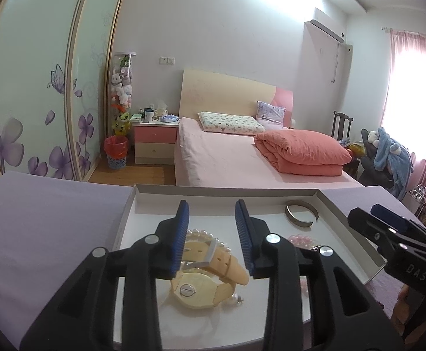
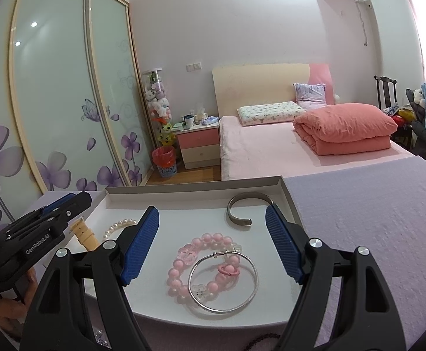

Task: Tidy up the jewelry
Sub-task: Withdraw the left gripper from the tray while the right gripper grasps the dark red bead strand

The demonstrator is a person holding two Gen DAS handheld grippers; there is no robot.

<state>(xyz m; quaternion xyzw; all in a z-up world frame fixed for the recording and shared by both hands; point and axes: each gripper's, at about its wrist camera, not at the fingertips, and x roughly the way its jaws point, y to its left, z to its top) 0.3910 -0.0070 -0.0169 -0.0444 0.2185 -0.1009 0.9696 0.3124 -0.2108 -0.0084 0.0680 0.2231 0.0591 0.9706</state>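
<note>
Now both tongs (image 1: 212, 210) (image 2: 213, 216) tilted over tray (image 2: 195, 185).

One tray (image 2: 287, 196); one watch (image 1: 204, 278); two bead bracelets (image 2: 183, 266) (image 2: 119, 225); two metal bangles (image 2: 242, 213) (image 2: 224, 283).

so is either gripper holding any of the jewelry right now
No. The left gripper stands open above the cream watch, pads clear of it. The right gripper is open over the pink bead bracelet.

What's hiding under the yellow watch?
A pearl bracelet peeks out behind and under the yellow watch, inside the white tray. The watch covers the rest of it.
</note>
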